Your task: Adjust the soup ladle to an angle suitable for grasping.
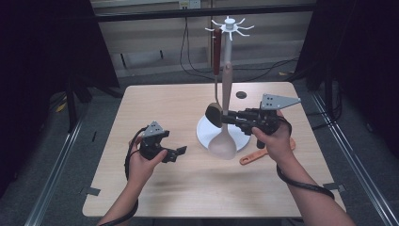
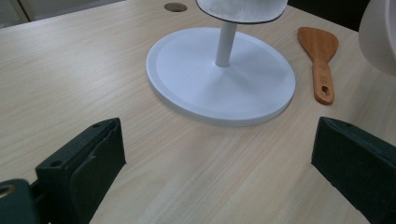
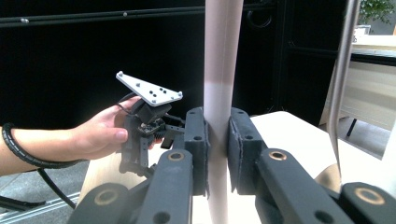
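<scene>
A pale beige spoon stands upright with its bowl low in front of the white stand's round base. My right gripper is shut on its handle, and in the right gripper view both pads press the handle at my right gripper. A ladle with a red-brown handle hangs from the stand's hook ring. My left gripper hovers open to the left of the base, empty. In the left gripper view my left gripper has its jaws wide apart over bare wood.
An orange spatula lies on the table right of the base, also seen as the orange spatula. A round cable hole sits behind the stand. The wooden table is bare on its left half. Dark curtains flank both sides.
</scene>
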`<act>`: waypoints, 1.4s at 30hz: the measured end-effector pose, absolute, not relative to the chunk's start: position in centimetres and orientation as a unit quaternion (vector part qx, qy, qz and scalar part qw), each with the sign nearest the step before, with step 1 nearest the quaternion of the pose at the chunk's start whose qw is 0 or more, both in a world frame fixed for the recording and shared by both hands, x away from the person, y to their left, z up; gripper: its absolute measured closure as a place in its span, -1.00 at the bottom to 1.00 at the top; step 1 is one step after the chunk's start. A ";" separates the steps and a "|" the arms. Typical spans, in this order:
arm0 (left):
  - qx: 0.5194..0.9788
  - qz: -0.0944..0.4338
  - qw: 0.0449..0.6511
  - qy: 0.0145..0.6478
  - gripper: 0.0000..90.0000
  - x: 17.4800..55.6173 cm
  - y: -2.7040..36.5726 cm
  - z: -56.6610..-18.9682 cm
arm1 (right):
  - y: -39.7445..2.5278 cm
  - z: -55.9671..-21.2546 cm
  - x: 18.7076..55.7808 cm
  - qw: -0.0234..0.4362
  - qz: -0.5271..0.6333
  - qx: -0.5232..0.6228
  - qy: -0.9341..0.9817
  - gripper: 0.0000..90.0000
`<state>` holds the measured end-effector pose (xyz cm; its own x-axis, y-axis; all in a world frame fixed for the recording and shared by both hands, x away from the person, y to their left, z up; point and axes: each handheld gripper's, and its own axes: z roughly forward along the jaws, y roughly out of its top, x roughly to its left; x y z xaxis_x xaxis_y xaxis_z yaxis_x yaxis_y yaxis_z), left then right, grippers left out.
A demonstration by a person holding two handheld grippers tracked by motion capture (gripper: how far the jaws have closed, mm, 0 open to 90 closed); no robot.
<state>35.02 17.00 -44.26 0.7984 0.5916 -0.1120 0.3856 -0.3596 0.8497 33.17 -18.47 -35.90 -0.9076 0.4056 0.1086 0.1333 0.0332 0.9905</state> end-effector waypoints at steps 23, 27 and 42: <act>0.818 0.102 0.481 0.299 -0.94 35.0 17.3 -44.3 | -18.5 -33.1 35.5 0.098 0.681 0.185 0.702 0.78; 0.819 0.102 0.481 0.296 -0.94 35.0 17.3 -44.3 | -18.5 -33.0 35.9 0.095 0.680 0.189 0.702 0.77; 0.818 0.107 0.483 0.295 -0.95 35.0 17.5 -44.2 | -19.0 -32.9 37.3 0.090 0.676 0.205 0.702 0.77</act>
<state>35.04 17.53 -44.22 0.8029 0.5857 -0.1106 0.3798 -0.3597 0.8523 37.26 -19.03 -32.94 -0.8997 0.4093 0.1516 0.1667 0.0013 0.9860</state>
